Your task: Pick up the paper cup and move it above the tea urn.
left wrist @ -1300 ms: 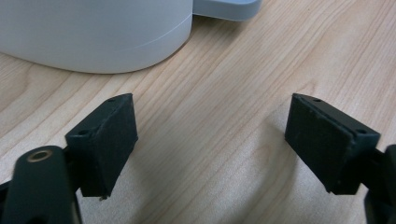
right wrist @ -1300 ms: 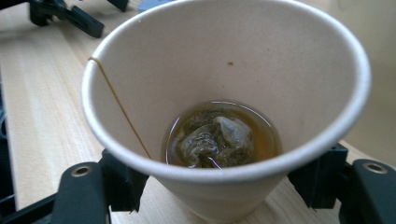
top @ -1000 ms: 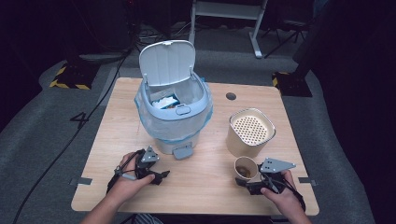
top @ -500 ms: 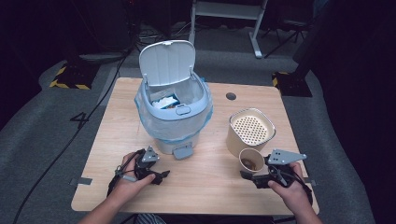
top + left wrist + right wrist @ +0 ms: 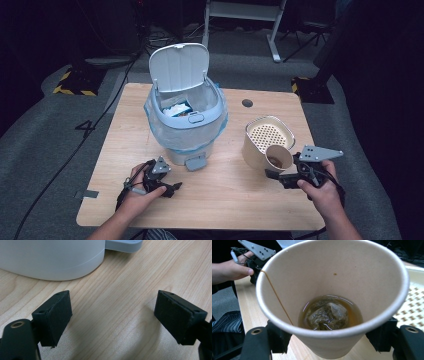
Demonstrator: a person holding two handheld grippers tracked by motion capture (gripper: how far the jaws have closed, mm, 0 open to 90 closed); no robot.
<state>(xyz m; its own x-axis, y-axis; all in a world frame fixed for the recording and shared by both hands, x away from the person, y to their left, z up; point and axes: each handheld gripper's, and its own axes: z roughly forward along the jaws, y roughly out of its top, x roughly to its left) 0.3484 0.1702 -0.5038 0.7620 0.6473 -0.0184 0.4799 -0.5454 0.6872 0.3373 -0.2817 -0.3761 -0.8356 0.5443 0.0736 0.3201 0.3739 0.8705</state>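
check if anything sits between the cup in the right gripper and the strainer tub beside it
Nothing visible does. The paper cup, gripped by the right gripper, is already against the front rim of the strainer tub. Its tea bag and liquid are still inside.

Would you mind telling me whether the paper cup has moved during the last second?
Yes. The paper cup, held in the right gripper, has risen and tilted toward the beige strainer container, now overlapping its front rim.

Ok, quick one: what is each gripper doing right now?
Left gripper: open, holding nothing, low over the table.
Right gripper: shut on the paper cup, with a tea bag in brown liquid.
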